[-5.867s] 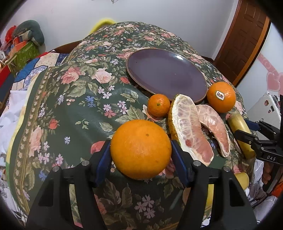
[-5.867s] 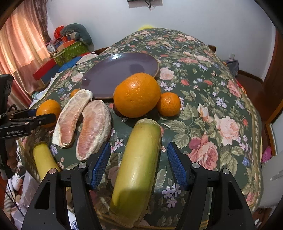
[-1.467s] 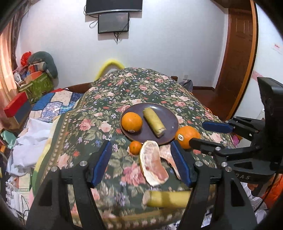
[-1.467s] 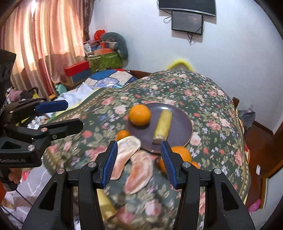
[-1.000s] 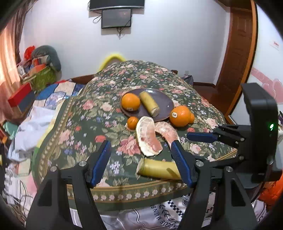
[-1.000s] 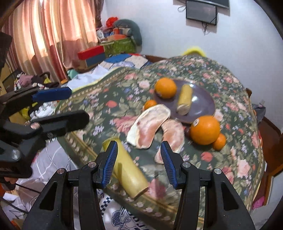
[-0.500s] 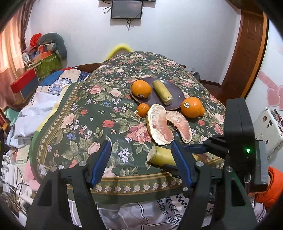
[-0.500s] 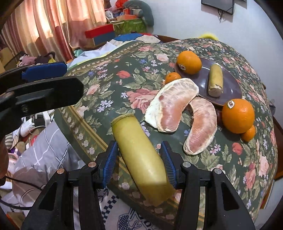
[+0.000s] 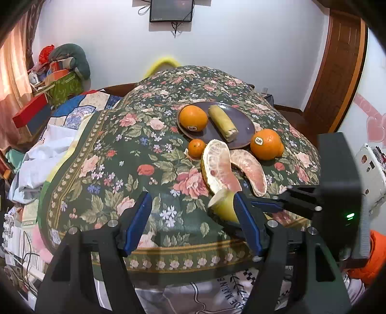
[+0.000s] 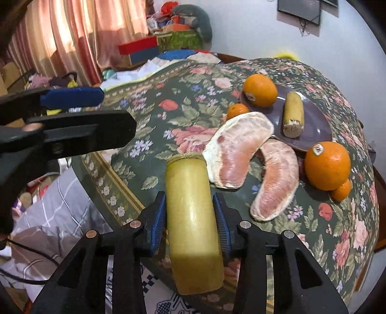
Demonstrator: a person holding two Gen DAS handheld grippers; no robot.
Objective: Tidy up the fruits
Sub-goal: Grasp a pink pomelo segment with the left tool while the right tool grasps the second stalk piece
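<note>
1. Pale yellow-green cylindrical stalk piece [image 10: 193, 217] lying at the near edge of the table, long axis running straight away from the right wrist camera, fibrous cut end pointing toward the pomelo.
2. Right gripper [image 10: 189, 217] clamped on that stalk piece, blue pads pressed to both its sides.
3. Just beyond the far cut end, two peeled pink pomelo wedges [image 10: 241, 149] side by side, the nearer one almost touching the stalk.
4. Past the wedges, round dark purple plate [image 9: 243, 135] carrying a large orange with a sticker [image 9: 193, 118] and a second short yellow-green stalk piece [image 9: 223, 123], lying at an angle beside the orange.
5. Small tangerine [image 9: 196, 148] just off the plate's near rim; another large stickered orange [image 9: 265, 144] against its right side.
6. Left gripper [image 9: 193, 215] hanging above the cloth, jaws spread wide, nothing between them.
7. Dark green floral tablecloth [image 9: 120, 154] draped over the table.
8. Around: white wall with a mounted black screen [image 9: 171, 10], brown wooden door [image 9: 337, 79], pink curtains [image 10: 60, 41], piled boxes and bedding.
</note>
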